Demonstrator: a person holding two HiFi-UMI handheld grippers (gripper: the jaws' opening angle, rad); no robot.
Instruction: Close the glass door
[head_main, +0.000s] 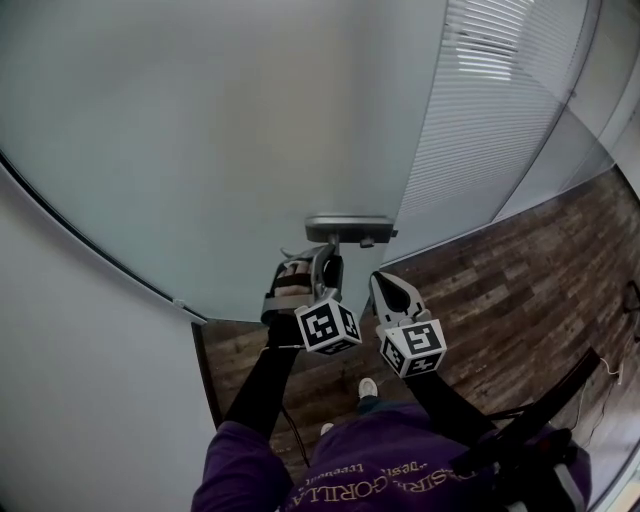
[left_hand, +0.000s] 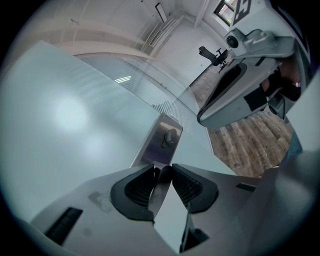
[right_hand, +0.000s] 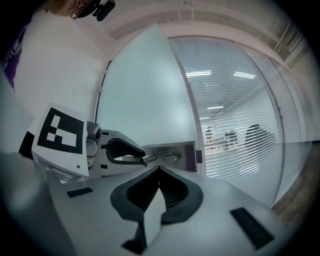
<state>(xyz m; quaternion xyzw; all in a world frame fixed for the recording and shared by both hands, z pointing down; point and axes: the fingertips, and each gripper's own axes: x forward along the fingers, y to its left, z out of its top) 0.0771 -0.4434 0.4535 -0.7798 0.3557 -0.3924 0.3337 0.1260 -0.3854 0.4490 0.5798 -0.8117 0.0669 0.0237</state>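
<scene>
The frosted glass door (head_main: 200, 130) fills the upper left of the head view, with a metal lock plate (head_main: 348, 229) at its edge. My left gripper (head_main: 326, 256) is shut on the lever handle (left_hand: 159, 190) under that plate; the bar lies between the ribbed pads (left_hand: 186, 184). The right gripper view shows the same grip, with the left gripper (right_hand: 142, 157) clamped on the handle (right_hand: 150, 159) beside the plate (right_hand: 182, 152). My right gripper (head_main: 379, 281) hangs just to the right, apart from the door. In its own view the right gripper (right_hand: 159, 172) is shut with nothing in it.
A glass partition with blinds (head_main: 490, 110) stands right of the door, over a dark wood floor (head_main: 520, 290). A white wall (head_main: 80, 380) lies at the left. Blurred figures (right_hand: 230, 137) show behind the blinds. An office chair (left_hand: 212, 54) stands far off.
</scene>
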